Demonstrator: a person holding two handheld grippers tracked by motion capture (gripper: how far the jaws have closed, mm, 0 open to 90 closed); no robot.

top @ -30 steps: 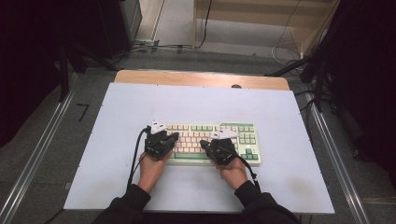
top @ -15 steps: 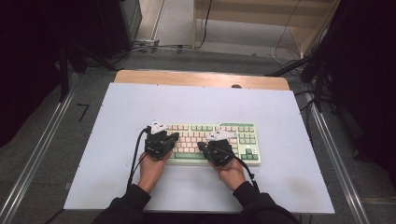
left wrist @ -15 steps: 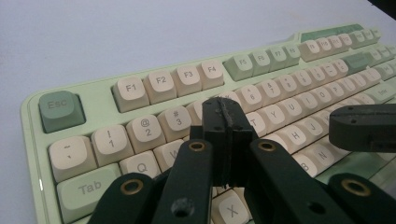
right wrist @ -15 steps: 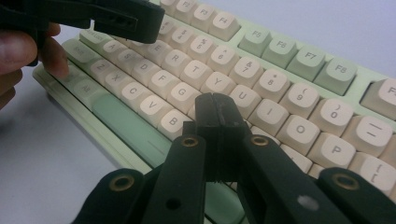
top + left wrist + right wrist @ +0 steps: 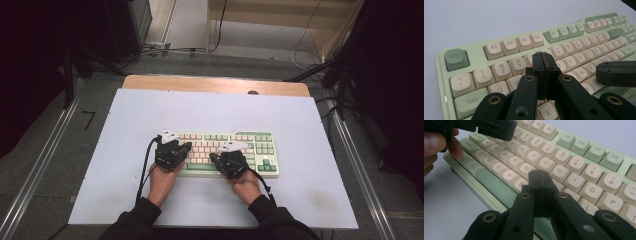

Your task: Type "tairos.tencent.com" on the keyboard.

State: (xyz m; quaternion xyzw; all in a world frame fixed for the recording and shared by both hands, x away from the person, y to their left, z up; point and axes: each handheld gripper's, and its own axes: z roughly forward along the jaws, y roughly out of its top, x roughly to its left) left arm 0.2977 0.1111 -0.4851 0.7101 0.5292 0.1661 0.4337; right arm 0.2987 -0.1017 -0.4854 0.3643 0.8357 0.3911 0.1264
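A pale green keyboard with cream and green keys lies on the white table. My left gripper hovers over its left part, jaws pressed together with nothing between them. In the left gripper view that gripper points over the 4, 5 and R keys of the keyboard. My right gripper is shut too, over the keyboard's middle. In the right gripper view it sits above the keys near G, H and B of the keyboard, and the left gripper shows at the top left.
The table's wooden far edge has a small dark hole. Metal rails run along both sides. Cables lie on the floor beyond. In the left gripper view the right gripper juts in from the right.
My right gripper has shifted a little to the left over the keys. The left gripper has stayed in place.
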